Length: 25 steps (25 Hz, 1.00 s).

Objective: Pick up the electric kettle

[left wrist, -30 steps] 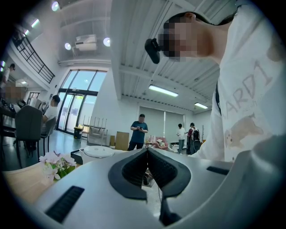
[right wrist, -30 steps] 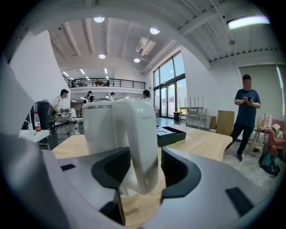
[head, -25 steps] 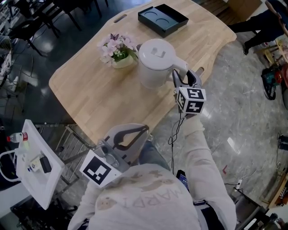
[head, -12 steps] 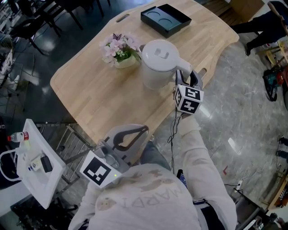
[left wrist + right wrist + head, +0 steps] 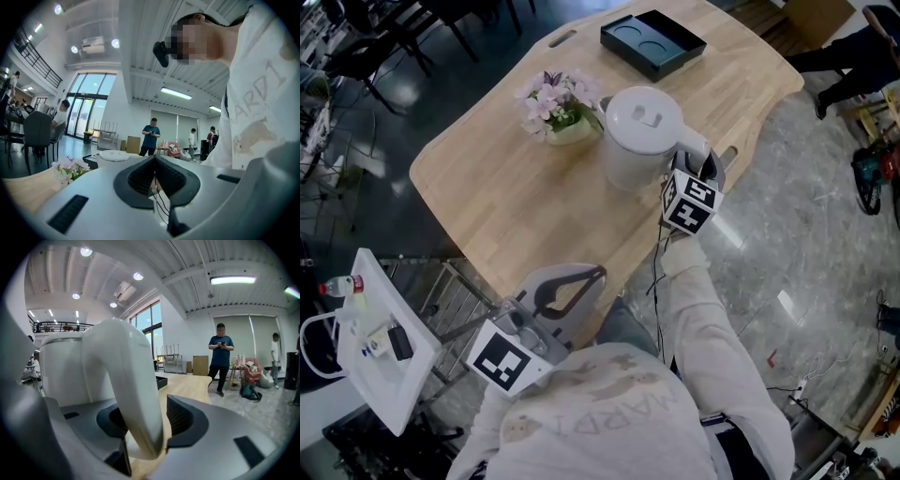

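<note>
The white electric kettle (image 5: 642,136) stands on the wooden table (image 5: 506,202), its handle (image 5: 689,148) pointing to the table's right edge. My right gripper (image 5: 694,169) reaches in from that edge with its jaws around the handle. In the right gripper view the handle (image 5: 126,380) lies against the left pad (image 5: 110,420), and a thin gap shows at the right pad (image 5: 180,416). My left gripper (image 5: 598,272) hangs low by my body below the table's near edge, its pads (image 5: 161,176) pressed together with nothing between them.
A pot of pink flowers (image 5: 558,103) sits just left of the kettle. A black tray (image 5: 652,42) lies at the table's far end. A white shelf with small items (image 5: 375,342) stands at lower left. People (image 5: 220,357) stand on the floor beyond.
The right gripper has slid a little further onto the handle. The kettle keeps its place on the table; the whole view has shifted slightly.
</note>
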Available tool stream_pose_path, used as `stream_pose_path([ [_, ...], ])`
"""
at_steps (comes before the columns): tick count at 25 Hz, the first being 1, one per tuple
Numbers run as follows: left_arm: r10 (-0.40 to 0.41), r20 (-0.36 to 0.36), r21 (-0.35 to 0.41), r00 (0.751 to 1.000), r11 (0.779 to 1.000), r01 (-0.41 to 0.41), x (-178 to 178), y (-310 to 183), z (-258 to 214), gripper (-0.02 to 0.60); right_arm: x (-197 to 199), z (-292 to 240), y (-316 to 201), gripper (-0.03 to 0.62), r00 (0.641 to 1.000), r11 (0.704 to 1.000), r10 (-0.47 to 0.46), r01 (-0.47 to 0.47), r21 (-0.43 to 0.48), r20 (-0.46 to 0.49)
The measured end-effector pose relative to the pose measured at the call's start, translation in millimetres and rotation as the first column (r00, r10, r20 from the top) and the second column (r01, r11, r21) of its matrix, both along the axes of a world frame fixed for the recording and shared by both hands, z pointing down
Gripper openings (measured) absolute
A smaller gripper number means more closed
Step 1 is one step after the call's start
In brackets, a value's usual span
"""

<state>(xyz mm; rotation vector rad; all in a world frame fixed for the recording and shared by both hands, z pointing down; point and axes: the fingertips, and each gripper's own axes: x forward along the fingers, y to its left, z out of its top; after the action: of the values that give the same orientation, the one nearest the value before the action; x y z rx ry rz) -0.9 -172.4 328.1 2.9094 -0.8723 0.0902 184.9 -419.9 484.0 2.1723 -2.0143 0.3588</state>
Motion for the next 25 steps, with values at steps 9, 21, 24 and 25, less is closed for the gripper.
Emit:
stream_pose_path([
  [9,-0.026,-0.003,-0.005,1.0,1.0,0.026,-11,-4,2,0.012,2,7,-3,0.106,0.997,0.998,0.063,-0.063,-0.001,-0.051],
  [21,-0.045,0.005,0.0,0.999,0.999,0.045,-23,1,3,0.012,-9,-11,-6,0.094,0.99,0.998,0.021,-0.014,0.054,-0.137],
  [24,-0.043,0.002,0.002,0.999,0.999,0.043,-23,4,1,0.012,-11,-20,-5,0.097,0.988,0.998,0.002,0.008,0.064,-0.151],
  [25,-0.043,0.001,0.002,0.999,0.999,0.043,-23,5,1,0.012,-12,-23,-4,0.098,0.987,0.997,-0.004,0.015,0.07,-0.158],
])
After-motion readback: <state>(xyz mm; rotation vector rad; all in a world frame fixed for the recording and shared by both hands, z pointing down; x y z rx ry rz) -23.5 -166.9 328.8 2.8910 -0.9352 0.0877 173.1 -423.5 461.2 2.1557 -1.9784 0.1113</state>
